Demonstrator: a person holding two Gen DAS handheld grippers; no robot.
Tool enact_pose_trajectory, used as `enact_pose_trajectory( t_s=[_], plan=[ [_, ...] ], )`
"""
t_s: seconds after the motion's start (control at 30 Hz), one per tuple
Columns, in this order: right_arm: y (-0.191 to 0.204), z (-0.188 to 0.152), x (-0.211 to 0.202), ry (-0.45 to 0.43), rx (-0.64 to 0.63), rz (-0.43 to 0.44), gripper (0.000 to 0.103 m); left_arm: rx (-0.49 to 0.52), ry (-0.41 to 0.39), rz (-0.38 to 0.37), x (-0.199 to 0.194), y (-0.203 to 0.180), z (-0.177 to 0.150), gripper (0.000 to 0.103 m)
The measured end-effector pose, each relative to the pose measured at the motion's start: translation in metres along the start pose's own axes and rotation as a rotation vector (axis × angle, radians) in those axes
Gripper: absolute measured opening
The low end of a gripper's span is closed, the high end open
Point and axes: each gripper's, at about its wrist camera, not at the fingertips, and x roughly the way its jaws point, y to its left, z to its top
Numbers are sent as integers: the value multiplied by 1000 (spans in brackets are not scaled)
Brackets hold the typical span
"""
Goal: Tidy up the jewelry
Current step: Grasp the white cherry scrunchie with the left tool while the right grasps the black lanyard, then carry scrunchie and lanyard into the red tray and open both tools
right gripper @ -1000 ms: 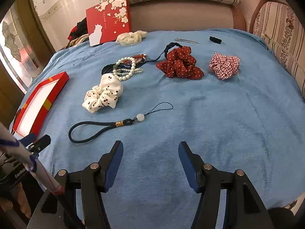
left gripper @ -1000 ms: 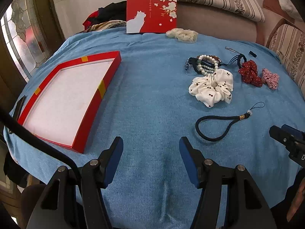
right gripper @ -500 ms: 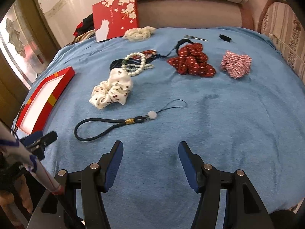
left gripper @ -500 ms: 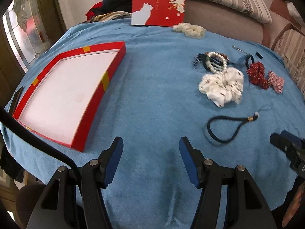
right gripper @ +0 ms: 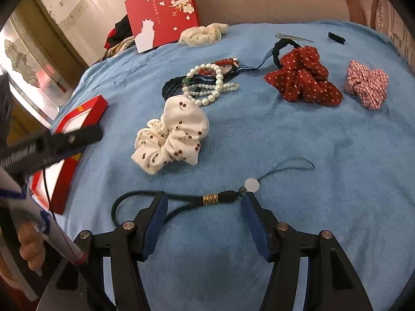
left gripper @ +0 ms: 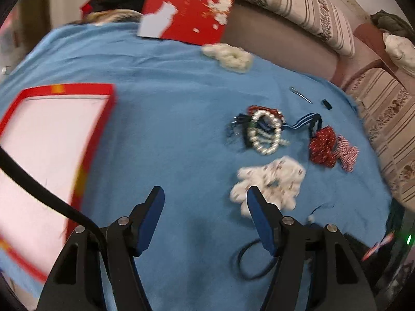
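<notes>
A red-rimmed tray with a white floor point(left gripper: 46, 140) lies at the left of the blue cloth; it also shows in the right wrist view point(right gripper: 75, 119). My left gripper point(left gripper: 205, 194) is open and empty, just left of the white cherry scrunchie point(left gripper: 269, 181). My right gripper point(right gripper: 203, 198) is open, its jaws straddling the black cord strap with gold band and white bead point(right gripper: 211, 199). The white cherry scrunchie point(right gripper: 172, 137) lies beyond it. Pearl bracelets point(right gripper: 207, 85) lie on dark bands farther back.
A red dotted scrunchie point(right gripper: 303, 77) and a red checked scrunchie point(right gripper: 367, 84) lie at the right. A cream scrunchie point(right gripper: 202, 35), a metal hair clip point(right gripper: 293, 37) and a red floral box lid point(right gripper: 162, 13) sit at the back. A striped sofa borders the far side.
Both grippers moved forward over the cloth. The right one now straddles the black cord strap. The left one swung right, close to the white scrunchie.
</notes>
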Motion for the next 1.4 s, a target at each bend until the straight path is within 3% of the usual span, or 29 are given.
enact_pose_trajectory(
  t_s=[0.13,0.2,0.27,0.33,0.43,0.5,0.6,0.77,0.93,1.13,1.4],
  plan=[
    [5,5,7,-6,-14,-48,64,28,62,-47,32,-11,16,65],
    [6,5,9,-14,-25,-78,56,39,105,-78,48,-16,18,65],
    [9,4,11,-28,-60,-137,37,45,137,-111,59,-21,17,65],
    [8,3,11,-39,-77,-160,25,61,161,-153,68,-29,14,65],
    [-1,5,8,-39,-51,-129,14,114,146,-117,70,-44,8,62],
    [-9,7,4,-38,-16,-95,11,124,166,-114,71,-48,6,7],
    [-15,10,-7,-45,11,-67,9,87,157,-128,61,-45,7,7],
    [-10,20,-32,-89,20,-26,9,11,40,-157,7,-26,11,7],
    [16,35,-56,-117,-12,37,9,-82,-100,-117,-50,20,22,7],
    [70,56,-66,-116,-108,92,9,-250,-193,-27,-74,94,37,7],
    [174,91,-48,-86,-250,185,9,-427,-212,94,-63,187,48,7]
  ],
)
